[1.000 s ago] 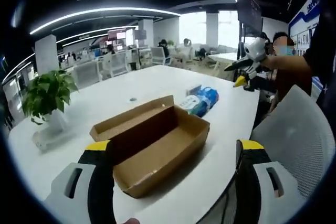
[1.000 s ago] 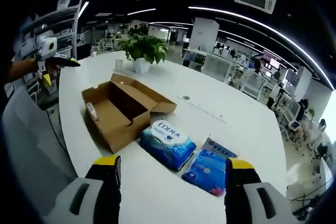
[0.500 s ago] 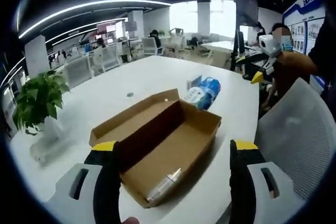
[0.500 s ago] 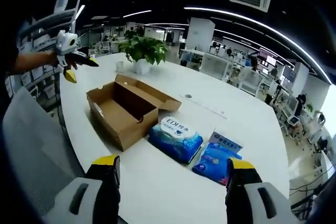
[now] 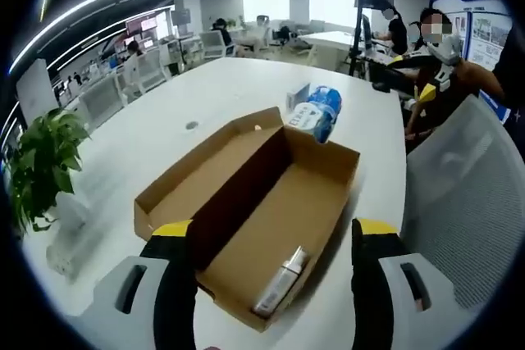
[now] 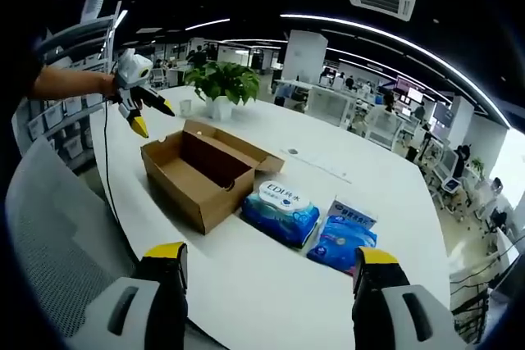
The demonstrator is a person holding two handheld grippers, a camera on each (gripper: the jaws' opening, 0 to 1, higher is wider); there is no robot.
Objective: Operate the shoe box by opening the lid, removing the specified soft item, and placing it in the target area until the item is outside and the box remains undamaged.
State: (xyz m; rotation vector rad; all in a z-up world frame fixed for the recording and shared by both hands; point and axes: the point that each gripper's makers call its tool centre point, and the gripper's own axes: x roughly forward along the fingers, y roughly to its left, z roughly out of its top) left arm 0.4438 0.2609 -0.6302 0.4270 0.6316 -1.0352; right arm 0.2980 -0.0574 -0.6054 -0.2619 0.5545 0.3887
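We see the brown cardboard shoe box [image 5: 271,211] lying open on the white table [image 5: 164,145], its lid flap folded back flat beside the tray. In the left gripper view, our left tool [image 5: 271,239] hangs above the near end of the box with its yellow-tipped jaws spread wide and nothing between them. Inside the box, near that end, lies a small pale tube-shaped item [image 5: 280,283], resting on the box floor; we cannot tell what it is made of.

In the right gripper view our right tool [image 6: 267,261] is held well back from the table, jaws likewise wide apart and empty. From there the box [image 6: 205,174] sits with two blue soft packs just beside its far end: a wipes pack with a white label [image 6: 280,212] nearest the box, and a second blue pack [image 6: 343,239] beyond it. A green potted plant [image 6: 220,84] stands behind the box.
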